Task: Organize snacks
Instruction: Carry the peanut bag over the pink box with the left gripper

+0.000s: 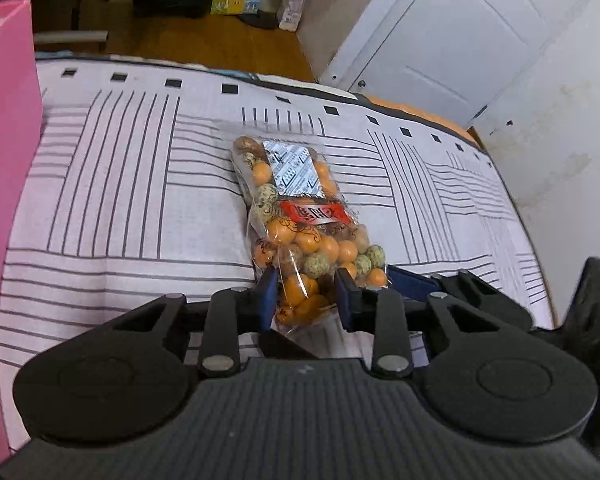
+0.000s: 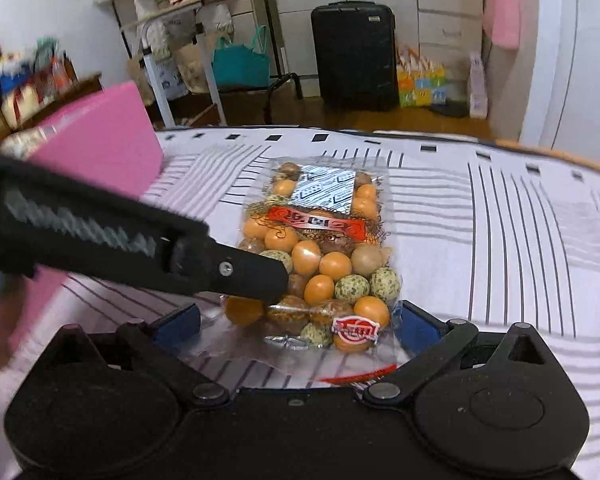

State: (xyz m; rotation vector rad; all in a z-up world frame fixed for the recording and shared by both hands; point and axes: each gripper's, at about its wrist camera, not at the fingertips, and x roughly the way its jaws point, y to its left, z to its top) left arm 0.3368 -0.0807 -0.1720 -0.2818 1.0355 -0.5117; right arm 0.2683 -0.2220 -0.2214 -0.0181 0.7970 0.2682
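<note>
A clear snack bag [image 1: 300,220] of orange and speckled coated nuts, with a red label and a silver sachet, lies on a white cloth with grey stripes [image 1: 120,200]. My left gripper [image 1: 307,298] is shut on the bag's near end, its blue pads pressing the plastic from both sides. In the right wrist view the same snack bag [image 2: 320,248] lies lengthwise ahead. My right gripper [image 2: 300,324] stands wide open, its blue pads either side of the near end and apart from it. The left gripper's black body [image 2: 228,268] reaches in from the left over the bag's near left corner.
A pink box [image 1: 4,160] stands on the cloth [image 2: 500,240] at the left, also in the right wrist view as the pink box [image 2: 100,140]. Beyond the cloth's far edge is wooden floor with a black suitcase [image 2: 354,56], a metal rack and a white door [image 1: 440,40].
</note>
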